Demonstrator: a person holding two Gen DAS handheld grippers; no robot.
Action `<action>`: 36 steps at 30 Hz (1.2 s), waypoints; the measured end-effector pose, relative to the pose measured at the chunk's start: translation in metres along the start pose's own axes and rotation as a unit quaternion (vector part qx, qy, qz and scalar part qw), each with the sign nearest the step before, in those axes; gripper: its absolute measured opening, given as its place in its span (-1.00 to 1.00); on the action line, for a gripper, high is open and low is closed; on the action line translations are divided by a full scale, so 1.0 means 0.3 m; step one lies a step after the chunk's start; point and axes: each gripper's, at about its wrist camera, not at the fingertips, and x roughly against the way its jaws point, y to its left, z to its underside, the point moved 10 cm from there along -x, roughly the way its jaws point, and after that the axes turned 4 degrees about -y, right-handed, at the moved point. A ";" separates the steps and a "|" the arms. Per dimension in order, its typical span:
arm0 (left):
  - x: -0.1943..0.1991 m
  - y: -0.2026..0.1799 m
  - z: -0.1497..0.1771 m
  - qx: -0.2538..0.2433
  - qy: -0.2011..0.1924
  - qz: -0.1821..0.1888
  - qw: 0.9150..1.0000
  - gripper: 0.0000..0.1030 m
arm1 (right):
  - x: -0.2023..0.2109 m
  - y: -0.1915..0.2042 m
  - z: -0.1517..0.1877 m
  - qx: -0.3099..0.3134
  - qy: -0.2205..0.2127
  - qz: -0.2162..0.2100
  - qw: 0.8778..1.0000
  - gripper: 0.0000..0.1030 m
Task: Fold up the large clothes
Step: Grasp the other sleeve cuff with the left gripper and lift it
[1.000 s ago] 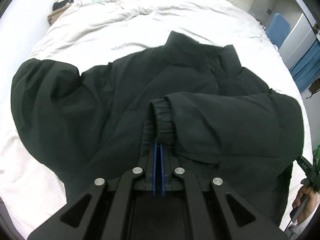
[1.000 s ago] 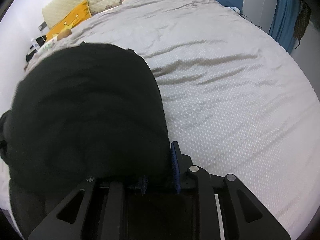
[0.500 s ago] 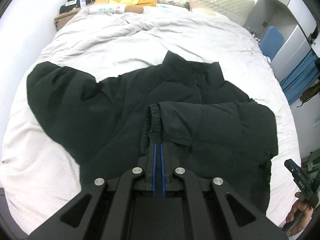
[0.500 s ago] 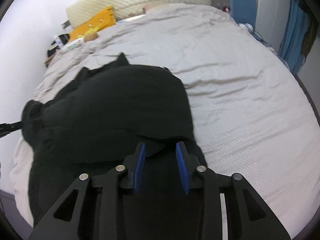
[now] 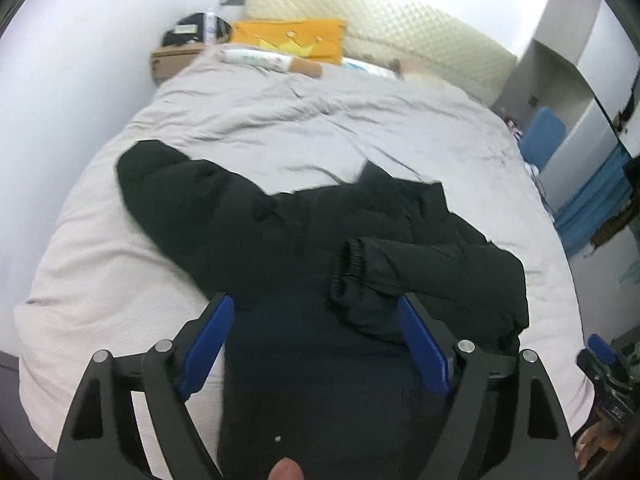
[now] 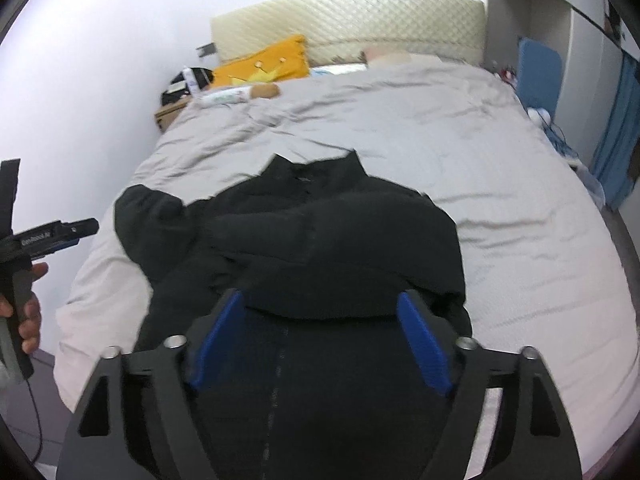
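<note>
Black jacket spread on the bed, both grippers above it

The grey-covered bed (image 5: 360, 128) carries the black jacket (image 5: 280, 232) near its foot, one sleeve (image 5: 420, 268) folded across the body. The left gripper (image 5: 316, 340) and right gripper (image 6: 320, 332) hover over it, jaws opening wide, gripping nothing.

The jacket's (image 5: 320, 240) hem is cut off below the left gripper (image 5: 316, 340). The items on the nightstand (image 6: 170, 112), far beyond the right gripper (image 6: 320, 336), are too small to be identified. The headboard (image 5: 400, 32) is blurred.
</note>
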 end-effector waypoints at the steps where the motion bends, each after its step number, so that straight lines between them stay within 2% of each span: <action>1: 0.016 0.028 -0.001 0.006 -0.002 -0.003 1.000 0.65 | 0.010 0.017 -0.009 0.003 -0.002 0.000 1.000 0.82; 3: 0.036 0.088 0.002 0.025 -0.004 -0.006 1.000 0.66 | 0.027 0.052 -0.028 0.008 -0.007 -0.003 1.000 0.90; 6: 0.046 0.178 0.002 0.059 -0.013 0.001 0.998 0.68 | 0.019 0.084 -0.033 0.009 -0.003 -0.003 1.000 0.93; 9: 0.024 0.288 0.004 0.081 -0.018 -0.008 0.997 0.73 | -0.005 0.118 -0.022 0.015 0.014 0.000 1.000 0.93; 11: -0.003 0.366 -0.001 0.099 -0.023 -0.013 0.995 0.85 | -0.009 0.139 -0.017 0.018 0.020 0.002 1.000 0.93; 12: -0.019 0.409 -0.007 0.109 -0.028 -0.014 0.994 0.99 | -0.009 0.153 -0.017 0.020 0.022 0.004 1.000 0.93; 14: -0.059 0.487 -0.022 0.117 -0.033 -0.017 0.992 0.99 | -0.005 0.177 -0.016 0.021 0.026 0.010 0.999 0.93; 17: -0.133 0.604 -0.049 0.108 -0.030 -0.031 0.993 0.99 | -0.002 0.209 -0.024 0.015 0.029 0.018 0.999 0.93; 23: -0.270 0.795 -0.114 0.116 -0.034 -0.034 0.992 0.99 | -0.015 0.270 -0.066 0.001 0.023 0.033 0.999 0.93; 29: -0.462 1.014 -0.215 0.166 -0.027 -0.022 0.986 0.99 | -0.060 0.308 -0.087 -0.009 0.033 0.050 0.998 0.93; 36: -0.716 1.189 -0.338 0.230 -0.014 0.010 0.973 0.99 | -0.108 0.316 -0.094 -0.013 0.050 0.070 0.996 0.93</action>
